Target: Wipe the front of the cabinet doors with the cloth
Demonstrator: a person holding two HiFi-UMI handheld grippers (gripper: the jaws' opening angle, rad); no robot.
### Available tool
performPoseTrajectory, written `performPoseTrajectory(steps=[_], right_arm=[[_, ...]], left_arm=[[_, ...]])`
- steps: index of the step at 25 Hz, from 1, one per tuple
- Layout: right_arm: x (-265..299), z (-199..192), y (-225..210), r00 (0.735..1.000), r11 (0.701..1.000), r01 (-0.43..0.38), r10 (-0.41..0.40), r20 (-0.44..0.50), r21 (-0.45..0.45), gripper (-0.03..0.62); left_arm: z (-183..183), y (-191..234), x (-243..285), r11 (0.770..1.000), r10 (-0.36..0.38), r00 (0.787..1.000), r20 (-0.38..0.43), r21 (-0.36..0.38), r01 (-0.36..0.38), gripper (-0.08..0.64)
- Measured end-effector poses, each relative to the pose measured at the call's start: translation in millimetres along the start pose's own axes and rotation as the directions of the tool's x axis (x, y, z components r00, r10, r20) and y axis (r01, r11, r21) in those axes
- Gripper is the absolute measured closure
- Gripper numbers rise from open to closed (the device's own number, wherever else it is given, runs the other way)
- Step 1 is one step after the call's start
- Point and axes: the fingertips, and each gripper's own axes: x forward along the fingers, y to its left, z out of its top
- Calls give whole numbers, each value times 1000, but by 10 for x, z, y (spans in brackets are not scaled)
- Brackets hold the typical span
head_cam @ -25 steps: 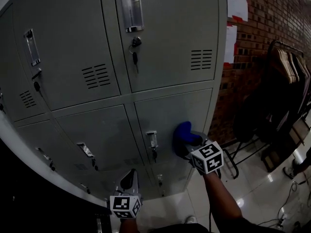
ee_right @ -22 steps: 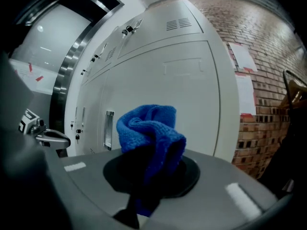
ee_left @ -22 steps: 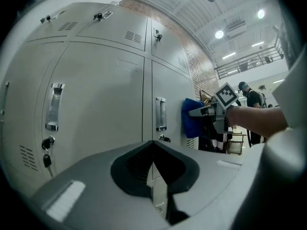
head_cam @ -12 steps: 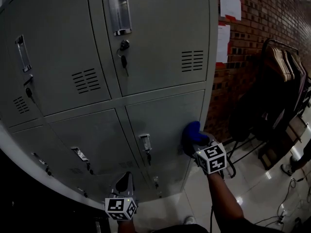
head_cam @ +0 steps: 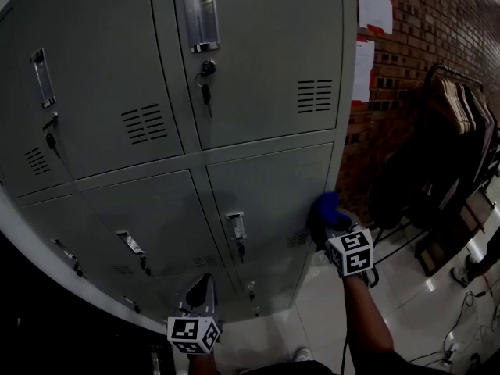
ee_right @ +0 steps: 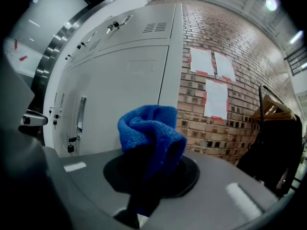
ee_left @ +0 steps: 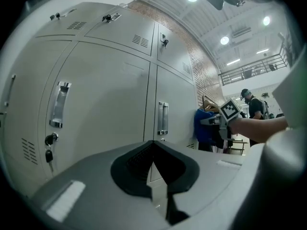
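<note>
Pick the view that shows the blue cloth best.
Right gripper view: the cloth sits large and central in the tongs. Head view shows it small at the cabinet's edge; left gripper view, small and far off.

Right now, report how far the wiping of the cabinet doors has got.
Done: cannot tell, since no door shows wipe marks. In hand: the right tool is shut on the crumpled blue cloth, at the right edge of the lower right grey metal cabinet door. The left tool is shut and empty, lower down. Left: probably the other doors, such as the upper right door.
</note>
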Motion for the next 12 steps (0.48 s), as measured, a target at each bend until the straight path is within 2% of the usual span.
performPoseTrajectory(steps=[5, 12], right_arm=[[-92, -59, 246, 999, 999, -34, 34, 32, 23, 534], [79, -150, 1058, 981, 981, -193, 194, 15, -3, 534]], left_arm=[[-71, -23, -28, 1000, -8, 1000, -12, 2, 8, 546], [14, 3, -54, 1000, -9, 1000, -2, 15, 9, 546]])
